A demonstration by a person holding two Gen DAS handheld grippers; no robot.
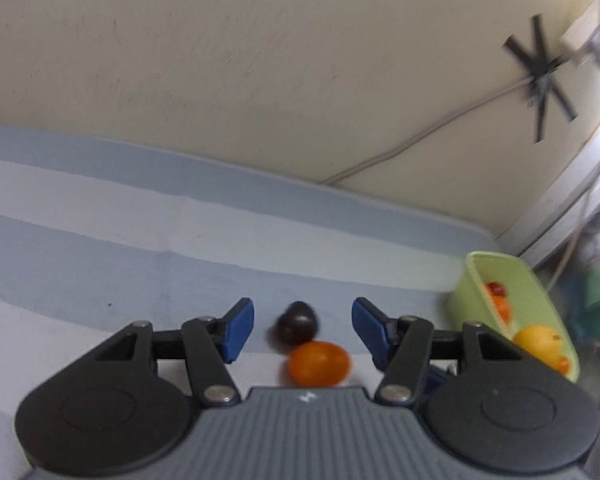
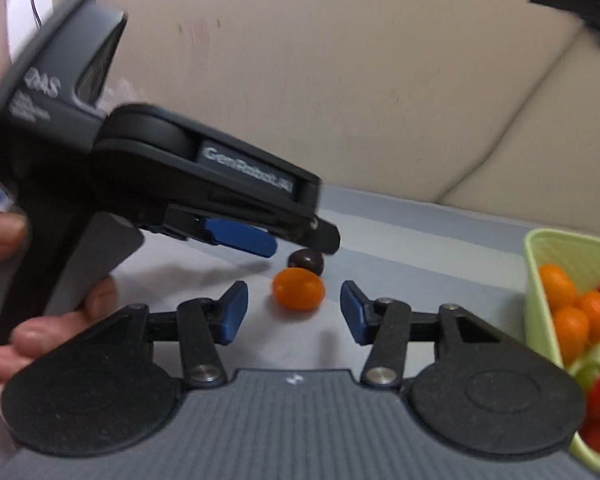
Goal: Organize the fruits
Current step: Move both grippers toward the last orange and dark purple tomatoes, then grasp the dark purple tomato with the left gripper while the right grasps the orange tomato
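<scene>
An orange cherry tomato (image 1: 319, 363) and a dark purple one (image 1: 297, 325) lie side by side on the blue-and-white striped cloth (image 1: 100, 248). My left gripper (image 1: 302, 330) is open, its blue pads either side of both fruits. In the right wrist view the orange tomato (image 2: 298, 289) lies just ahead of my open right gripper (image 2: 294, 312), the dark one (image 2: 307, 261) behind it. The left gripper (image 2: 292, 242) comes in from the left, low over the dark fruit. A light green basket (image 2: 540, 276) at the right holds several orange, red and yellow tomatoes.
The basket (image 1: 476, 280) stands at the cloth's right edge in the left wrist view. A cream wall (image 1: 260, 60) with a cable (image 1: 420, 136) and black tape (image 1: 540, 76) rises behind the table. A hand (image 2: 32, 340) holds the left gripper's handle.
</scene>
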